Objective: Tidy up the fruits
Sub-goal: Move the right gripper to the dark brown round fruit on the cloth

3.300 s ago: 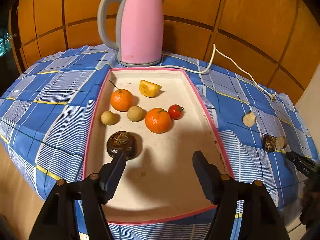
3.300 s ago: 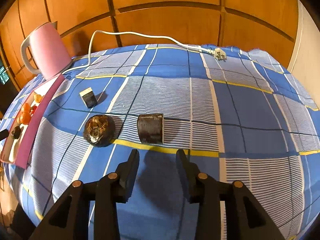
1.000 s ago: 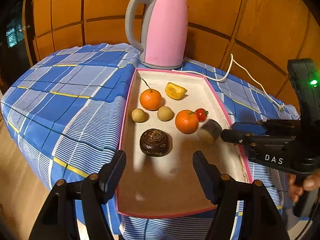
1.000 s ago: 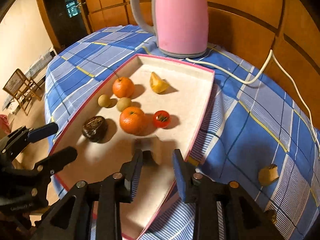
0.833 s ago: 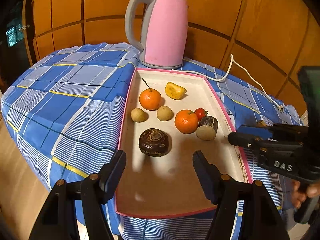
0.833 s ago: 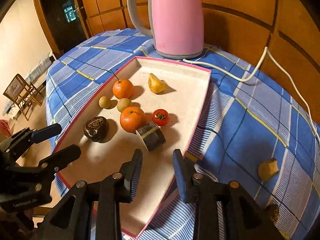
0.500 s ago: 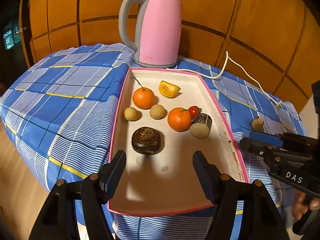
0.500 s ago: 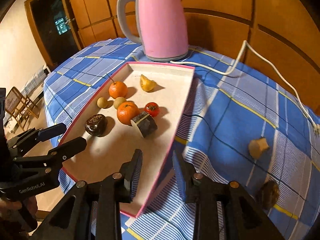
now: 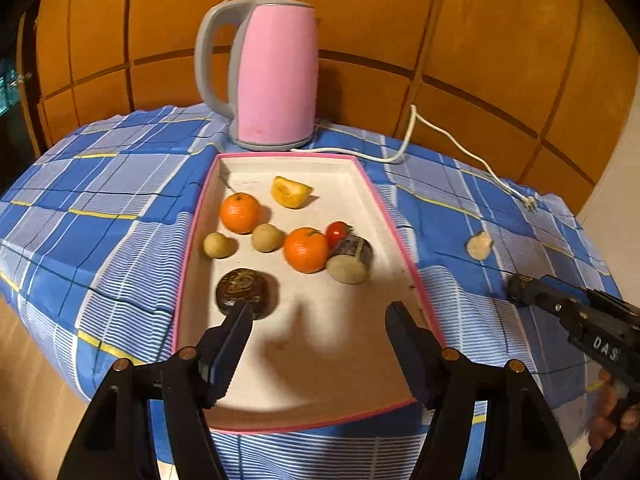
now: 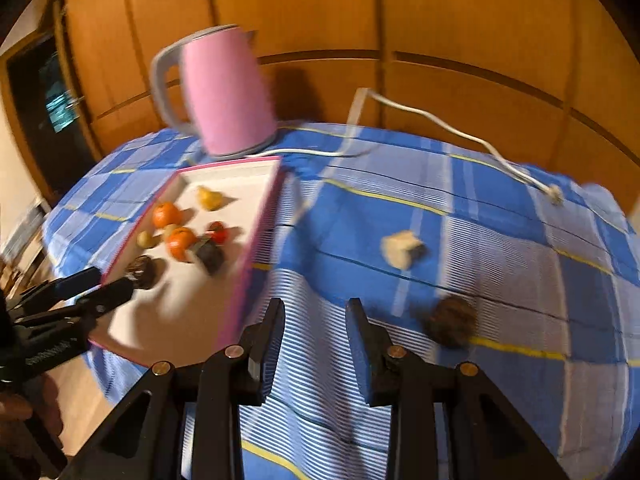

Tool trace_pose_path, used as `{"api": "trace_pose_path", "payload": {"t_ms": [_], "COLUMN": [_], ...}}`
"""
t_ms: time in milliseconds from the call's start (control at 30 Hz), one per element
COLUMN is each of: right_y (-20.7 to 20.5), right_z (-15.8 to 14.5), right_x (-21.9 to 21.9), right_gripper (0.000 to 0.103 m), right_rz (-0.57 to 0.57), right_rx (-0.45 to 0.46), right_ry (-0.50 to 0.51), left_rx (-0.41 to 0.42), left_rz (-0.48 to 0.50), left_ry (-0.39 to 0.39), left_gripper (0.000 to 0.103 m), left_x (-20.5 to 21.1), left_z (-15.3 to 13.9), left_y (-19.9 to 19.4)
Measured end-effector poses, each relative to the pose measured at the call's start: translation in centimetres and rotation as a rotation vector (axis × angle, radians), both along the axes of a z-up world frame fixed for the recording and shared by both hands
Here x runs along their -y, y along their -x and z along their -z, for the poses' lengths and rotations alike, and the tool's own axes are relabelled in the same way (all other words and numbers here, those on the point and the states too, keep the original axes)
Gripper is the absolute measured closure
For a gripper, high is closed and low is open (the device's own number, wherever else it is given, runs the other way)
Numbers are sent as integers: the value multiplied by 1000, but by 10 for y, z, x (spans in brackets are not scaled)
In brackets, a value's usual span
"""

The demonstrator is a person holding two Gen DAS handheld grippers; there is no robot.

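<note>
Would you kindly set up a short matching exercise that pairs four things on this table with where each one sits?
Things:
1. kettle
2. tomato
3. pale fruit chunk
4. yellow wedge

Places:
A. on the cloth, outside the tray
B. beyond the tray's far end
C. in the tray, nearest the kettle
D. in the tray, beside an orange

Pairs: 1-B, 2-D, 3-A, 4-C

Warm orange-brown wooden wall panels (image 9: 480,32) curve behind the blue checked tablecloth (image 9: 100,208); a dark doorway (image 10: 36,120) shows left, pale wooden floor (image 9: 36,412) lies below.
</note>
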State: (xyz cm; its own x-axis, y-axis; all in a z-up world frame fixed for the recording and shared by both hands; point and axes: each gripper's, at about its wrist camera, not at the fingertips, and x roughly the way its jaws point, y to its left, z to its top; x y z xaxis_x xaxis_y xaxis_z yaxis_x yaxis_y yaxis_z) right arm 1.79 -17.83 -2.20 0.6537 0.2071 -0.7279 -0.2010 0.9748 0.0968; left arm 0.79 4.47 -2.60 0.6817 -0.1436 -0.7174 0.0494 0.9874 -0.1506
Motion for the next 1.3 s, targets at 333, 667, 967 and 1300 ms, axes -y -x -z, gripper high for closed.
{"api": "trace_pose_path", "payload": {"t_ms": [333,667,967,1300], "right_y": [16,26,25,22], "right_z": [3,0,8,22], "right_x": [46,62,67,82], "right_gripper": [71,71,71,71], "right_rz": [207,253,263,271], "right_rx": [-54,-74,-103,-107], "right_ry": [-26,-60,-80,-76], "left_rx": [9,15,19,25], "left_rz": [20,49,77,114], "left_ry": [31,17,4,-35], "left_gripper": [33,33,33,33], "left_x": [-1,9,17,37], "left_z": [-5,-11,-14,-16], "left_y": [5,9,12,9]}}
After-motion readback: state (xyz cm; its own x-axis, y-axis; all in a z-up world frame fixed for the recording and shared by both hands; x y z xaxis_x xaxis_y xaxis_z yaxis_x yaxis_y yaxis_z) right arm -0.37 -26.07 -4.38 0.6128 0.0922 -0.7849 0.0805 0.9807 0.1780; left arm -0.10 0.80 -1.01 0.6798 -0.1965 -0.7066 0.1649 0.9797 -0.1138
